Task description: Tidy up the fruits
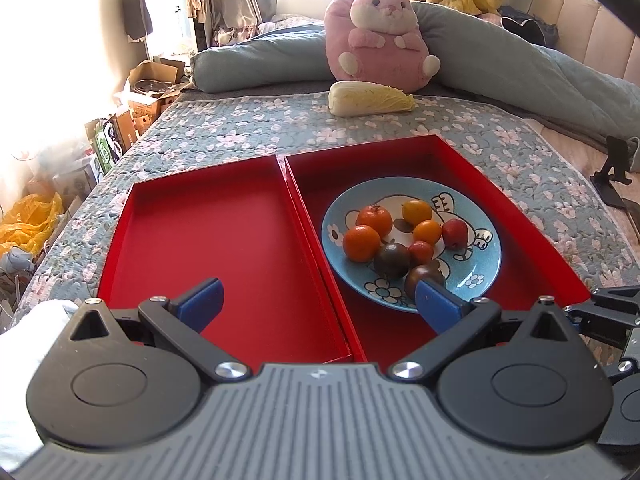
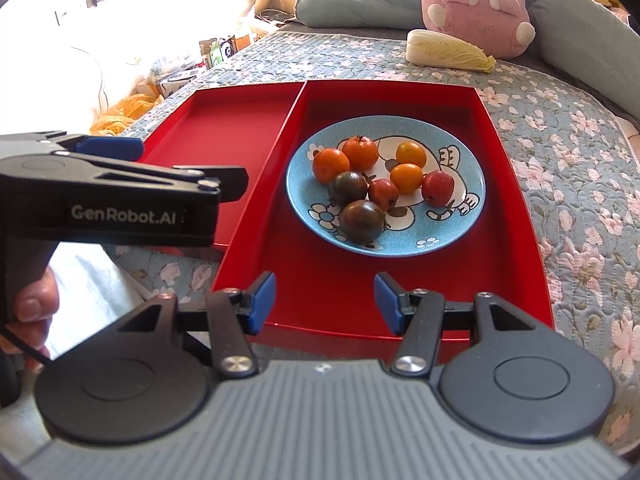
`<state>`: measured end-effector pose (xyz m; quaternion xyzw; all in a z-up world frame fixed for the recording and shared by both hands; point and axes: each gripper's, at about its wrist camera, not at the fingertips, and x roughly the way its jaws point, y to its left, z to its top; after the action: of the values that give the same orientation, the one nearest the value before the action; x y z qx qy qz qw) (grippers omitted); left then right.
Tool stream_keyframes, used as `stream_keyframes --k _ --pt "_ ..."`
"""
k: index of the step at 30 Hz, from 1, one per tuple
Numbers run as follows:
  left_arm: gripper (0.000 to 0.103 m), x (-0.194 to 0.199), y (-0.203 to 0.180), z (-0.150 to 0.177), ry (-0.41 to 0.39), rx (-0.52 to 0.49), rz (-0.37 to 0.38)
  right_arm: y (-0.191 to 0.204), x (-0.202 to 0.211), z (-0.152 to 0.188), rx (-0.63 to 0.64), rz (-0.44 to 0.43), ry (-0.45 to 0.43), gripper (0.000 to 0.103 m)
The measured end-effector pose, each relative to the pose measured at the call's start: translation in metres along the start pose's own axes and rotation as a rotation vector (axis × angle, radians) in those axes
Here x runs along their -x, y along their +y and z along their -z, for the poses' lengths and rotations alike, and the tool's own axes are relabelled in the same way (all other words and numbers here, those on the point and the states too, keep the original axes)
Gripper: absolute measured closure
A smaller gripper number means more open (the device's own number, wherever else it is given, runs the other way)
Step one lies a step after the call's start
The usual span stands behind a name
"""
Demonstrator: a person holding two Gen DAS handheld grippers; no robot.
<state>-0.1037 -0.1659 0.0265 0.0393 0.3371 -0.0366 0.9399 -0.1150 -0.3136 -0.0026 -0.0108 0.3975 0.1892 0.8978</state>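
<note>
While both grippers hang with jaws spread and empty, the right gripper (image 2: 325,300) faces the blue plate (image 2: 472,204) of small fruits in the right red tray (image 2: 516,208) straight ahead, nearer than the left gripper (image 1: 318,300), which straddles the divider.
</note>
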Motion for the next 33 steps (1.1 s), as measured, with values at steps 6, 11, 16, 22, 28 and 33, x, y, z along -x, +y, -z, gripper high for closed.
stream_keyframes --k 6,11,16,22,28,33 --pt "0.000 -0.0005 0.0002 0.0010 0.001 0.000 0.001 0.0002 -0.0007 0.0024 -0.002 0.000 0.004 0.046" --pt "0.000 -0.0008 0.0006 0.0012 0.001 0.001 0.001 0.0002 -0.0010 0.0042 -0.004 0.001 0.005 0.046" --pt "0.000 -0.0006 0.0008 0.0023 0.003 0.003 0.000 0.0000 -0.0009 0.0043 -0.003 0.000 0.005 0.046" --pt "0.000 -0.0010 0.0015 0.0029 0.004 0.002 0.001 0.0005 -0.0015 0.0066 -0.004 -0.001 0.008 0.045" --pt "0.000 -0.0014 0.0016 0.0031 0.009 0.003 0.002 0.0002 -0.0022 0.0067 -0.005 -0.002 0.009 0.045" --pt "0.000 -0.0012 0.0016 0.0035 0.010 0.003 0.002 0.0003 -0.0020 0.0066 -0.005 -0.002 0.008 0.045"
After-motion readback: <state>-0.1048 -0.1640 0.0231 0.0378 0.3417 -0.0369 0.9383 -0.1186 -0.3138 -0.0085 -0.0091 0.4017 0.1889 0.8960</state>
